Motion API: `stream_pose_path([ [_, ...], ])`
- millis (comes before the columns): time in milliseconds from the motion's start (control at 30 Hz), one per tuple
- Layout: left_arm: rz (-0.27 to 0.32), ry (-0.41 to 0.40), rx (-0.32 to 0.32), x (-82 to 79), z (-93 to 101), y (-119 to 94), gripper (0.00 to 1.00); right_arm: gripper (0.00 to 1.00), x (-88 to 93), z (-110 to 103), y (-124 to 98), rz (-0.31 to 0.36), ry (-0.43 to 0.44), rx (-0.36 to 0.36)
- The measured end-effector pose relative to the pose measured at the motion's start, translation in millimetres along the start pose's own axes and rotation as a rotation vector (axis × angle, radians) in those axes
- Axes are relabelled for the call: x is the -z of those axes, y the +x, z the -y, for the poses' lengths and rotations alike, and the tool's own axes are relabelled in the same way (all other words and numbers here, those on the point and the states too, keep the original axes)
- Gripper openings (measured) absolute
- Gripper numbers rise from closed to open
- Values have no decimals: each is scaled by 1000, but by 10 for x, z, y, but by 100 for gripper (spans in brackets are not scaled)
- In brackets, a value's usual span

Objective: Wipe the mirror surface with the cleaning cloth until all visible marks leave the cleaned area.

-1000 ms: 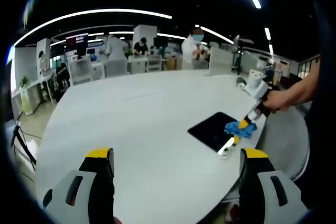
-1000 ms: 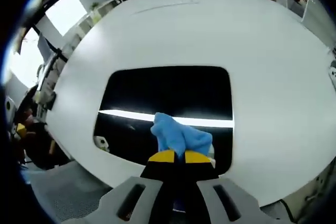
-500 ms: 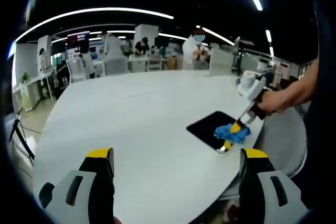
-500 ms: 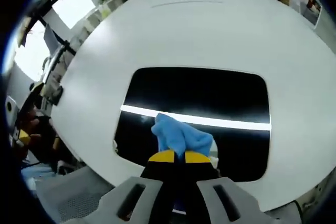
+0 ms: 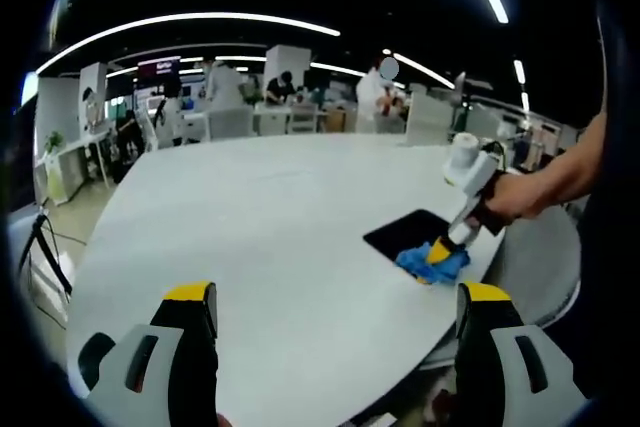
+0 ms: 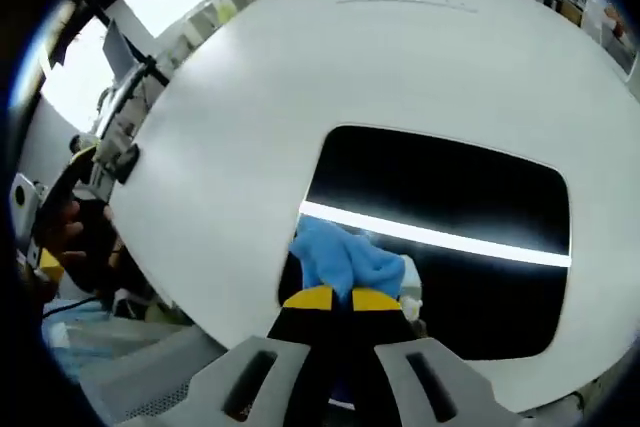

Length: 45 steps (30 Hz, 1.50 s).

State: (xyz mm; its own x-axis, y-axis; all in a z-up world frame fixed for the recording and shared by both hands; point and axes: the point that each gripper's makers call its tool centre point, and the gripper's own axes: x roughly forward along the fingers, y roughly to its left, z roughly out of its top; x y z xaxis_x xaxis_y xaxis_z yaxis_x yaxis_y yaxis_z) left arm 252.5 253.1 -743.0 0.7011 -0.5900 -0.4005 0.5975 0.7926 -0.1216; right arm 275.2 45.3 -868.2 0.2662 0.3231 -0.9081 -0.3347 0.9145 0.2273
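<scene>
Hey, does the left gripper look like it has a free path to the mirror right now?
Probably yes. The left gripper is open, with bare white table between it and the mirror. Only the right gripper, pressing the blue cloth on the mirror's near edge, crowds that end.

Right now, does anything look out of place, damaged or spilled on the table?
Nothing stands out. The mirror lies flat near the table edge, and the right gripper holds the blue cloth on its corner. No spill or crack shows.
</scene>
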Motion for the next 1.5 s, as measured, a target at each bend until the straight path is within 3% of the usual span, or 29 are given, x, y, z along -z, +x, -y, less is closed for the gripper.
stream_pose_path([
  [233,-6,-3,-10,25,-83,-35,100,0,-21,-73,30,-9,-39,-4],
  [600,0,8,7,-59,-48,57,100,0,-36,-64,23,-20,8,-45],
  [633,1,8,7,-66,-51,55,100,0,-132,-19,47,29,-55,-20],
  [700,-2,10,2,-64,-77,38,100,0,-130,-59,59,-3,-34,-36],
  [1033,-7,1,-27,-47,-115,-50,100,0,-560,80,183,12,-13,-53],
  [1233,-10,-9,-30,0,-53,-67,100,0,-853,195,284,16,-29,-32],
  [1500,-10,-23,-54,33,-85,-144,100,0,-1069,273,328,14,-48,0],
])
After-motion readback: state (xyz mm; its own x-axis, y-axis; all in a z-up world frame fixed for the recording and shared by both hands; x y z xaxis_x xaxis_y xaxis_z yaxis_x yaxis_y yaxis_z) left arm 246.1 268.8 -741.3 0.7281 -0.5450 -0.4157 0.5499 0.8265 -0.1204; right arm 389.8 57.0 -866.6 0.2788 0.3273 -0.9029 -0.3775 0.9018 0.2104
